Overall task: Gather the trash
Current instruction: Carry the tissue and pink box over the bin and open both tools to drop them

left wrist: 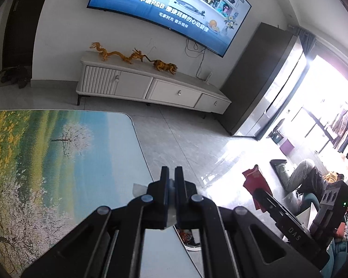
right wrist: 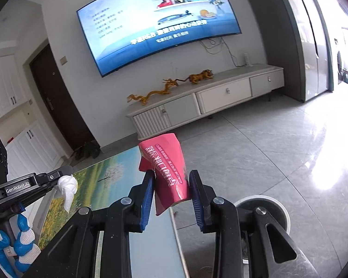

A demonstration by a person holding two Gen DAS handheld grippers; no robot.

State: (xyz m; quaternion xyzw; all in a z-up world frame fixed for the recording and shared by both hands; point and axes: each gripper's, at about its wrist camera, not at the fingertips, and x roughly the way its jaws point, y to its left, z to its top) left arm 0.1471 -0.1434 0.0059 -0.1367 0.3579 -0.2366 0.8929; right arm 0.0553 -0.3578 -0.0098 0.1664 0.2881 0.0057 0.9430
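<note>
Left gripper (left wrist: 171,173) closed to a narrow slit on a crumpled white tissue (right wrist: 66,186); wad bulging out at the tips in the right wrist view, hanging over the table (left wrist: 58,150) edge. Right gripper (right wrist: 171,185) part open, blue ribbed pads (right wrist: 147,197) pressed on both flanks of a pink paper wrapper (right wrist: 167,169), held aloft above the table's near corner. Round white-rimmed bin (right wrist: 262,202) on the floor at 4 o'clock from the right gripper's tips, just beside the table; red scraps apparently inside it in the left wrist view, though largely hidden behind the fingers.

Handling judgement: both items very light. Tissue soft, compressible, fibrous; liable to tear or snag on the pads rather than slip; best pinched through the densest part of the wad. Wrapper thin, glossy, creased, tapered like a flattened cone, printed with white characters; slick surface and little stiffness, so likely to buckle or slide under a loose squeeze; best taken across the mid-body, as now, not at the flared open end at 12 o'clock.

Table top smooth, printed with a blossom landscape, corners rounded. Floor of polished grey tile, strongly reflective.
</note>
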